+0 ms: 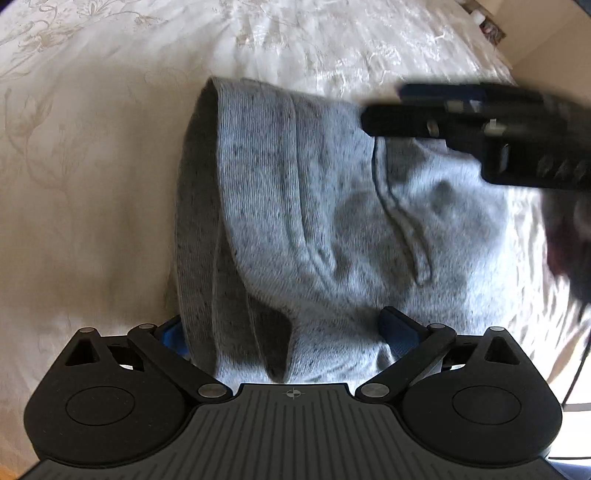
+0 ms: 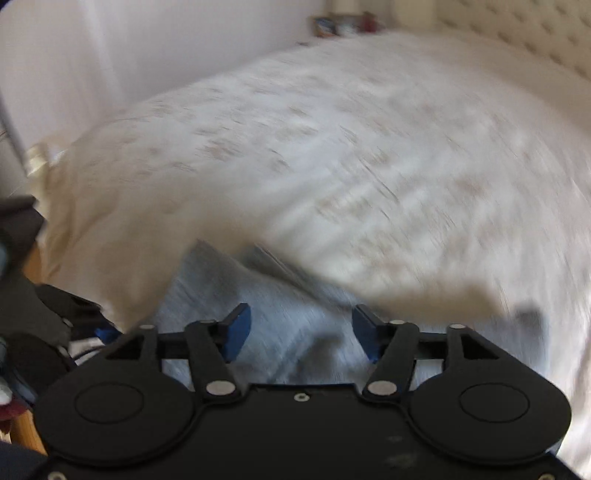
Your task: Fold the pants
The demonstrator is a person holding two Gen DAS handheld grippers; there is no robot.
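Cream bedding (image 1: 92,155) with a faint floral print covers the bed and fills both views; in the right wrist view a pale wall (image 2: 92,55) runs behind it, a tufted headboard (image 2: 517,33) stands at the far end, and a few small items on a stand (image 2: 343,24) beside the bed are too blurred to name. Pants (image 1: 314,206) of grey speckled knit lie on the bedding, folded into a thick, soft bundle with a rounded fold along its left side and a dark curved seam across the top layer. Left gripper (image 1: 284,332) hangs over the near end of the bundle, its blue pads (image 1: 397,332) standing wide on either side of the cloth; whether they press it I cannot tell. Right gripper (image 2: 299,336) is black and blurred, over the far right corner of the bundle in the left wrist view. Its own view shows its blue pads (image 2: 238,330) well apart, with grey cloth (image 2: 295,314) below them and nothing gripped.
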